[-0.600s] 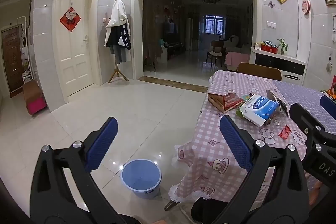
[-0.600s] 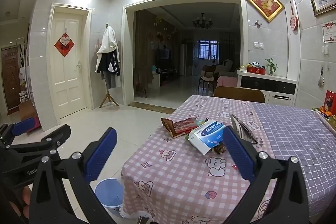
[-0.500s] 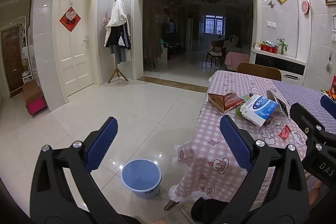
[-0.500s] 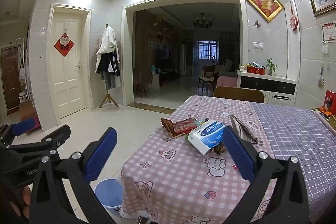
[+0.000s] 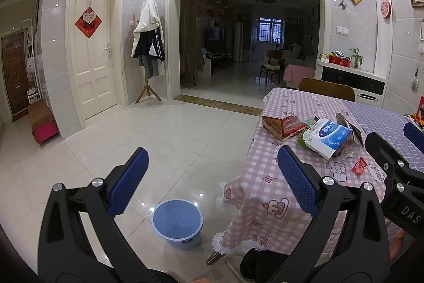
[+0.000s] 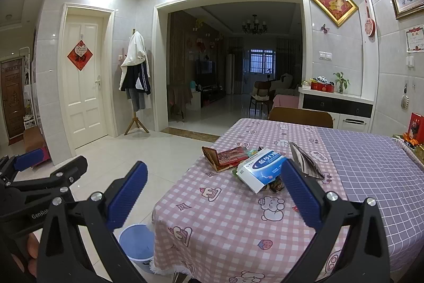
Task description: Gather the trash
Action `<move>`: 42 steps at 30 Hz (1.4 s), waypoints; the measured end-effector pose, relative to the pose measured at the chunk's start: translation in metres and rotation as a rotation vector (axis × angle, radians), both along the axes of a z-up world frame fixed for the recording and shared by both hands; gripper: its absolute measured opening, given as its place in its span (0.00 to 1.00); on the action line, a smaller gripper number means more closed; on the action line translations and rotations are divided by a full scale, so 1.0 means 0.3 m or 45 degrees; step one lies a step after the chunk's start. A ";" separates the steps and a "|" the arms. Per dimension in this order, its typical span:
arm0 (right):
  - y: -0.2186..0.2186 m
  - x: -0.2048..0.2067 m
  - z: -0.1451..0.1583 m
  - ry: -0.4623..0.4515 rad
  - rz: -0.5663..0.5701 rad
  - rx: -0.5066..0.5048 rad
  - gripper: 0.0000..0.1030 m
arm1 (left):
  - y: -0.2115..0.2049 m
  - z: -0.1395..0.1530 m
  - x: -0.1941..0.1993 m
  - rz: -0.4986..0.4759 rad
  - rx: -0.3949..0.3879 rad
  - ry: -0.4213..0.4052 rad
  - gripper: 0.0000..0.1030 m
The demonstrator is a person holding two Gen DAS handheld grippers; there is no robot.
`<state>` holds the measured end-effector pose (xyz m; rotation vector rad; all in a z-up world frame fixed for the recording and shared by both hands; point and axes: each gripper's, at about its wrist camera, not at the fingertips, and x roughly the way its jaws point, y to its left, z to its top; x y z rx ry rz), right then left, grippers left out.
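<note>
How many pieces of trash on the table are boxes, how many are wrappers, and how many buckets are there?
Boxes: 2, the red box and the blue box
Red wrappers: 1
Buckets: 1, the blue bucket on the floor
Total: 4

Two hand-held two-finger grippers, as seen by their own wrist cameras.

The left gripper (image 5: 210,178) and right gripper (image 6: 213,191) share one build: black angular plastic arms with triangular cut-outs, each finger faced with a ribbed blue pad (image 5: 296,183) and pinned by round silver screws (image 5: 328,180). Seen from the right wrist, the left gripper's body carries white lettering beginning "GenRo"; seen from the left wrist, the right gripper's body shows white letters "DAS". Part of a hand (image 6: 31,246) shows beneath the left gripper's body.
</note>
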<state>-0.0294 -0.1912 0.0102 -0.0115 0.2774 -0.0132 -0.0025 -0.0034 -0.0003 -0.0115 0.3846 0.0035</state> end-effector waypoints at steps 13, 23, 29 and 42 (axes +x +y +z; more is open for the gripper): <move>-0.001 0.007 -0.010 0.015 0.000 0.000 0.96 | -0.004 -0.028 0.006 -0.002 -0.001 0.008 0.93; -0.002 0.007 -0.014 0.022 0.000 0.002 0.96 | -0.026 -0.062 0.023 -0.003 -0.002 0.013 0.93; -0.003 0.007 -0.018 0.026 -0.001 0.005 0.96 | -0.070 -0.108 0.041 -0.010 0.003 0.021 0.93; -0.009 0.017 -0.022 0.041 0.000 0.009 0.96 | -0.057 -0.102 0.049 -0.010 0.004 0.037 0.93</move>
